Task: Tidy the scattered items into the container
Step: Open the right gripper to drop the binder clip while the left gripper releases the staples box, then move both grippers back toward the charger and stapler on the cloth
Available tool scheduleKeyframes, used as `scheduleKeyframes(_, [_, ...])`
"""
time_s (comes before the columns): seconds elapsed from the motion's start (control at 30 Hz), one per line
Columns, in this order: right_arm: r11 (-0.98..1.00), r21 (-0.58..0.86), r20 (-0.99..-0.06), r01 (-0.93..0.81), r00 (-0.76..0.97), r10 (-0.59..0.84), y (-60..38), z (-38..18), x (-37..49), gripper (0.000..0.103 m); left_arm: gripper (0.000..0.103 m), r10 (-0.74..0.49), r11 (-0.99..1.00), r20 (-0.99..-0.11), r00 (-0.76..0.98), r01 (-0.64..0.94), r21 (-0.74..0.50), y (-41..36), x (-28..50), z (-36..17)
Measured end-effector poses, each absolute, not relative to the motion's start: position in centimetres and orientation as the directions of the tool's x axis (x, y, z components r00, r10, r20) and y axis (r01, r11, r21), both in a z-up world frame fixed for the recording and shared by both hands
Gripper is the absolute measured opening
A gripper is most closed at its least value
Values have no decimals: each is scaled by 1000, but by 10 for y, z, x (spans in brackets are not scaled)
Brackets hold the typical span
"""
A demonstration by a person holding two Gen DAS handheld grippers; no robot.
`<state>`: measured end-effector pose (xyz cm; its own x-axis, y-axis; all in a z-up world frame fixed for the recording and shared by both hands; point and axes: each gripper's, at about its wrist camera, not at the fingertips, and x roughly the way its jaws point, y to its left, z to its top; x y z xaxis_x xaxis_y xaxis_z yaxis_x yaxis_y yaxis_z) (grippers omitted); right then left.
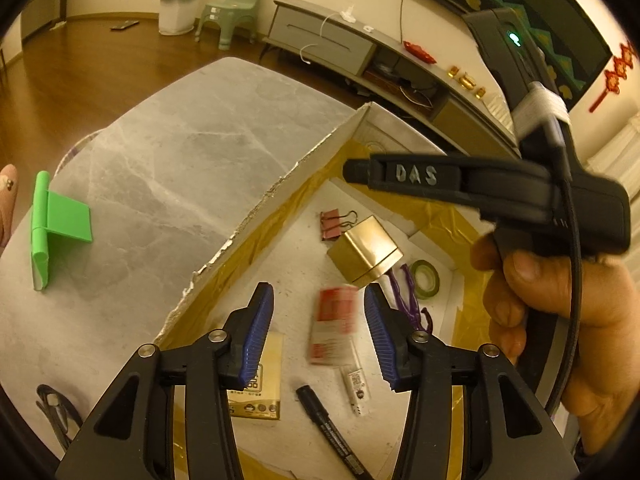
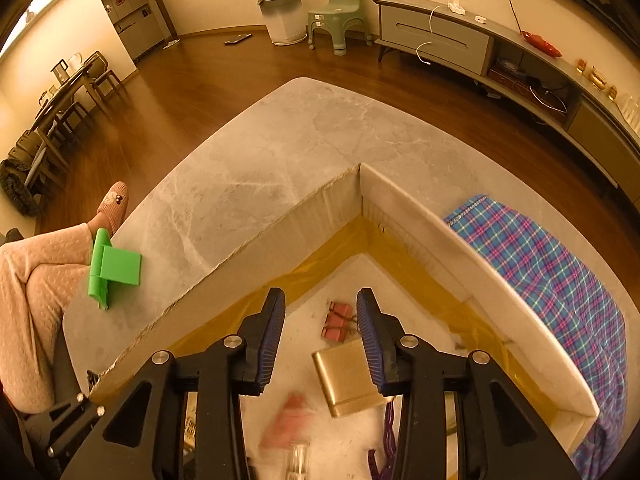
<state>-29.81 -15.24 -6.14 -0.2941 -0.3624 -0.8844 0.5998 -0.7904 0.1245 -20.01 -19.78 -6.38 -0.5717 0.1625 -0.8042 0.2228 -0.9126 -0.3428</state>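
Note:
A white foam box [image 1: 280,188] with yellow tape lining stands on the marble table [image 1: 160,152]. Inside lie a pink binder clip [image 1: 332,224], a gold box [image 1: 366,254], a green tape roll [image 1: 426,280], purple cord [image 1: 408,296], a black marker [image 1: 332,428], a card pack [image 1: 260,400] and a red-labelled tube [image 1: 336,328], blurred, between my left fingers. My left gripper [image 1: 320,332] is open above the box. My right gripper [image 2: 322,336] is open over the box [image 2: 420,220], above the gold box [image 2: 348,380] and binder clip [image 2: 338,322]. A green plastic stand [image 1: 52,228] lies outside on the table; it also shows in the right wrist view [image 2: 112,268].
A plaid cloth [image 2: 552,276] lies beside the box on the right. A person's pink-clad leg [image 2: 36,300] sits at the table's left edge. A black cable [image 1: 52,408] lies at the table's near left. The right gripper's body and hand [image 1: 540,280] hang over the box's right side.

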Motion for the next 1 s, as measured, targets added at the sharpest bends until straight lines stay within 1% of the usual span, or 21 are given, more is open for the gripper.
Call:
scheduleKeyframes(0.17, [-777,141,-876,614,-288,-387,-144,-52,-281,43,51,155,-912,-792,-590,223,-345,-197,-194,-53])
scheduleKeyframes(0.37, [-767,193,-845,612,-294,-447,-122,-31,-260,49,51,160,-927,-784,-600,181,-328,-181,-187,-43])
scheduleKeyframes(0.43, [-762,213,-831,612,-296,-470,-112,-23,-253,49,51,155,-935,-781,-605,165,-314,-174,-185,-39])
scheduleKeyframes(0.57, [-739,267,-792,619,-296,-534,-86,-3,-234,49,51,141,-948,-772,-620,140,-285,-160,-178,-31])
scheduleKeyframes(0.7, [-700,327,-729,635,-302,-614,-54,17,-207,49,52,141,-955,-759,-635,114,-273,-145,-168,-22])
scheduleKeyframes(0.83, [-683,346,-683,643,-327,-653,-21,31,-183,49,52,177,-955,-739,-650,67,-288,-124,-159,-14])
scheduleKeyframes(1.0, [-709,333,-648,621,-396,-651,34,39,-159,49,52,257,-952,-711,-655,-45,-303,-76,-150,-2])
